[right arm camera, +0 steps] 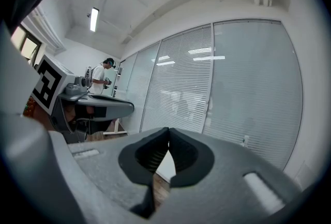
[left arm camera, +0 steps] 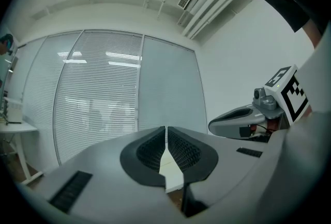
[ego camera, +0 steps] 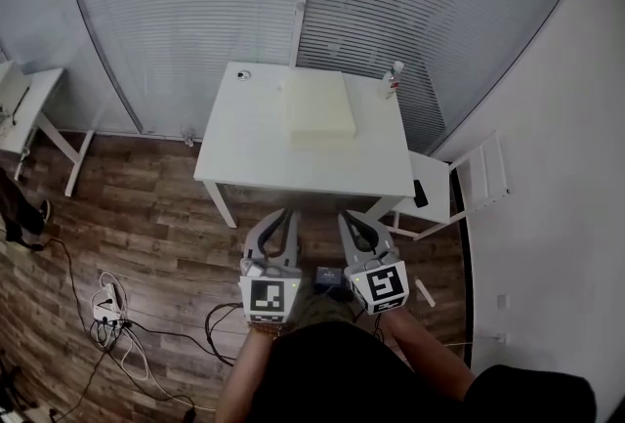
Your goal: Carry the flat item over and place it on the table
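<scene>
Head view: the flat cream slab lies on the white table, towards its far right part, with its edges square to the table's. It looks nearly square, perhaps slightly longer running away from the person. Whether it is one piece or a stack is hard to tell. The left gripper and right gripper are held over the wooden floor, short of the table, both with jaws pressed together and empty. In both gripper views the slab is hidden behind the jaws.
</scene>
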`<state>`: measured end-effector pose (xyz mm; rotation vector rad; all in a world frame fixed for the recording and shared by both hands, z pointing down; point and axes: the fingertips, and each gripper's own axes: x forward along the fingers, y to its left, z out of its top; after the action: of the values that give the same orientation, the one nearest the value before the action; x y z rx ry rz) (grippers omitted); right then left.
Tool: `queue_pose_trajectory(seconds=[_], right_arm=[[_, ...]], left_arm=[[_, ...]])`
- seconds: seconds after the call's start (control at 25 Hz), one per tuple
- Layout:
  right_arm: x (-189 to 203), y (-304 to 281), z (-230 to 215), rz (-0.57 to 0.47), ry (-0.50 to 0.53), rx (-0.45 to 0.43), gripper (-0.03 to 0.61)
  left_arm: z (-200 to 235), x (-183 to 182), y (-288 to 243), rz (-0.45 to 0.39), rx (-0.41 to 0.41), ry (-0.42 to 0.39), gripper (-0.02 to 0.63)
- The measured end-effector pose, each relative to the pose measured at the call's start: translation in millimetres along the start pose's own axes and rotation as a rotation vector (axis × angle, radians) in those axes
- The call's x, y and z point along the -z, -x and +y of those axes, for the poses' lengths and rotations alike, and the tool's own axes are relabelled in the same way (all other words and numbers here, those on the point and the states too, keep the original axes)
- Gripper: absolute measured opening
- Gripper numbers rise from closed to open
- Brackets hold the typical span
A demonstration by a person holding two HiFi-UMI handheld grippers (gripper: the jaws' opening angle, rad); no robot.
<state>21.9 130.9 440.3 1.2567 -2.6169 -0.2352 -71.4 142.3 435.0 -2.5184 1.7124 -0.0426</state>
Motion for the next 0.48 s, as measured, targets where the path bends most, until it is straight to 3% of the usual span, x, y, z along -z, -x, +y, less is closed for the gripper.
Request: queue_pose_trajectory(seconds=[0.48], right_arm=[[5.6,9.0,-2.4,-0.003,-0.013,0.002,-0.002]], left_arm=[[-11.4,-0.5,1.1,0.005,0.01,-0.018,0.02]])
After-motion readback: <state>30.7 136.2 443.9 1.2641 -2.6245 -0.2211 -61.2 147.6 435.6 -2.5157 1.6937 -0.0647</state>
